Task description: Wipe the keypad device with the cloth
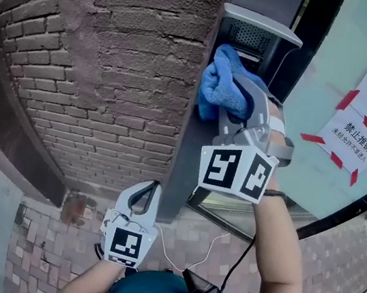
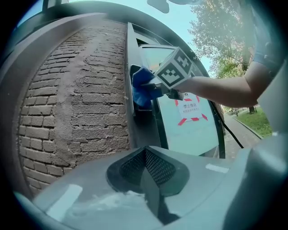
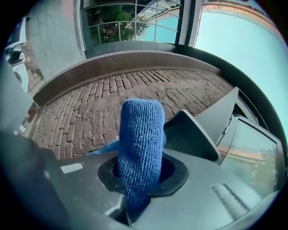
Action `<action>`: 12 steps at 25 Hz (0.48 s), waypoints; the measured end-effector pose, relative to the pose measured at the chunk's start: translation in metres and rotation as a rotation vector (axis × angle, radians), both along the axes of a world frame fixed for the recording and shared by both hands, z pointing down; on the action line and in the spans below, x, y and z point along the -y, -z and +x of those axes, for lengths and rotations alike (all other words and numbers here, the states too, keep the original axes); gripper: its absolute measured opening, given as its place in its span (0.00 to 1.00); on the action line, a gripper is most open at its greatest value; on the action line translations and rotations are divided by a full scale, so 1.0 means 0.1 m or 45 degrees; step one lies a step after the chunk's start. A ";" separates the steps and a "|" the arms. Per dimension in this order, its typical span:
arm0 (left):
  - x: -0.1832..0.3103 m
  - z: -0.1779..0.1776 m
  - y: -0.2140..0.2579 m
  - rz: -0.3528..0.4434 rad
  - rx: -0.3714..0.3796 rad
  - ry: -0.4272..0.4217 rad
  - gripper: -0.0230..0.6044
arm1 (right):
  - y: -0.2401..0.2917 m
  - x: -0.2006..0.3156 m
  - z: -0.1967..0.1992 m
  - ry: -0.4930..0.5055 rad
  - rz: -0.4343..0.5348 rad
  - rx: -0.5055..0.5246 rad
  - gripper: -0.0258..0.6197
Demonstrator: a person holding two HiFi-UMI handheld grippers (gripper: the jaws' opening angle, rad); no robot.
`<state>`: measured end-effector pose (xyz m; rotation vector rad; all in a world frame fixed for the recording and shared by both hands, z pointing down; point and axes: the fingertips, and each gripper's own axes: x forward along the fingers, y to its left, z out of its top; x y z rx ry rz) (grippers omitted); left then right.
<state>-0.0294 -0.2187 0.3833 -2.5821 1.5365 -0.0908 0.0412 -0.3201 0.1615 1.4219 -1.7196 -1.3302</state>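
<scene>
Nearest, low in the scene, the left gripper (image 1: 152,189) is held idle with its jaws closed together on nothing, well apart from the work. Farther up, the right gripper (image 1: 245,97) is clenched on the blue cloth (image 1: 221,83), which is pressed against the front of the keypad device (image 1: 257,30) mounted just right of the brick wall (image 1: 114,62). The wipe is judged to be under way: the lower face is covered by the cloth and the upper grille is left bare. How much has been cleaned cannot be told.
</scene>
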 end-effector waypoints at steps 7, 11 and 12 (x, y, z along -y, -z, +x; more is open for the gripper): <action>-0.04 0.09 -0.03 -0.006 0.027 -0.048 0.14 | -0.56 0.06 -0.01 -0.001 -0.131 -0.049 0.12; -0.08 0.12 0.02 0.009 0.016 -0.064 0.02 | -0.68 0.08 0.02 -0.012 -0.176 -0.059 0.12; -0.08 0.11 0.04 0.004 0.006 -0.067 0.02 | -0.69 0.09 0.02 -0.011 -0.180 -0.061 0.12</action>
